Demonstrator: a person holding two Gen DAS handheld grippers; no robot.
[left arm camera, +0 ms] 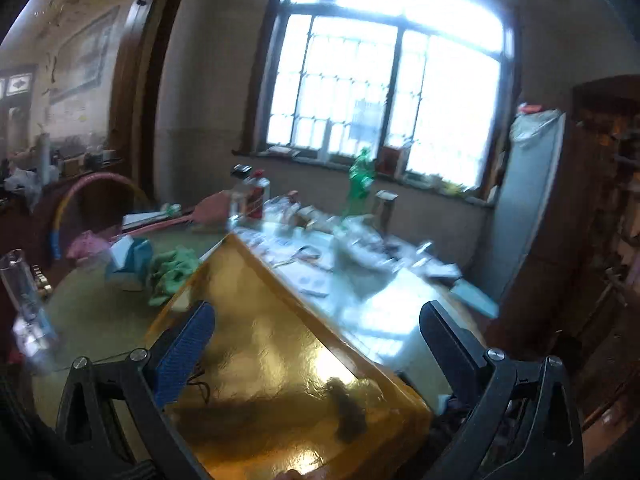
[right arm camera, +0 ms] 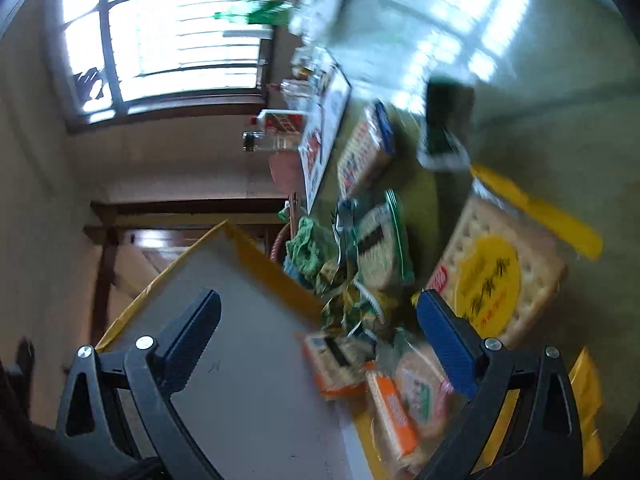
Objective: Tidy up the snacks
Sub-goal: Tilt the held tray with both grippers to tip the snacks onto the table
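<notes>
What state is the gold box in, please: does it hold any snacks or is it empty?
Empty as far as the left wrist view shows: the gold box has a bare, shiny foil floor showing only reflections, and its nearest edge is out of frame.

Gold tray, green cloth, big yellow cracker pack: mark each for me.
Gold tray (left arm camera: 260, 344): left wrist view, on its shiny inner floor.
Green cloth (left arm camera: 170, 274): left wrist view, middle of the crumpled fabric.
Big yellow cracker pack (right arm camera: 496, 268): right wrist view, on its round yellow label.
</notes>
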